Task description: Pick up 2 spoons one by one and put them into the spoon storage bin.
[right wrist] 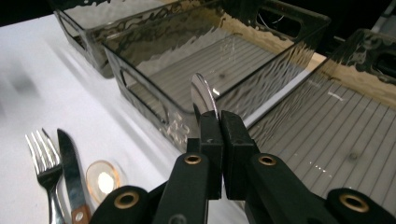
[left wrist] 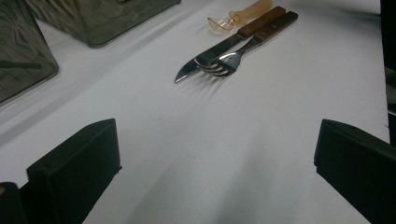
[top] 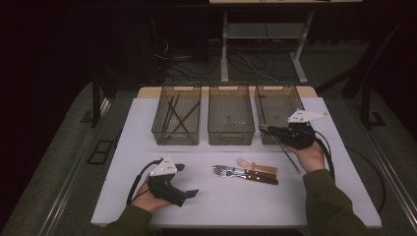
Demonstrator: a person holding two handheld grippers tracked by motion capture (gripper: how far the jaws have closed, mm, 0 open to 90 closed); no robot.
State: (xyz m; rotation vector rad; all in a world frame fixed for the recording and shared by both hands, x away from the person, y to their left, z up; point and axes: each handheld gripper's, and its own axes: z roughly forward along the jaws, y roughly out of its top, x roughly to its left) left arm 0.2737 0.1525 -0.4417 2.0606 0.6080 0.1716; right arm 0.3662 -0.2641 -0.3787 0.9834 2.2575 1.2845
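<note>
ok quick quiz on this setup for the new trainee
1. Pick one: the right claw is shut on
A. a metal utensil
B. a chopstick
C. nothing
2. True or false: the left claw grips a wooden-handled knife.
3. Fill in: seen from the high view, the dark sticks lie in the ___ bin of the row.
Key: 1 A. 2 false, its jaws stand open and empty. 3 left.

Bare table (top: 147, 147) lies open; three bins (top: 231, 115) wall its far edge.
</note>
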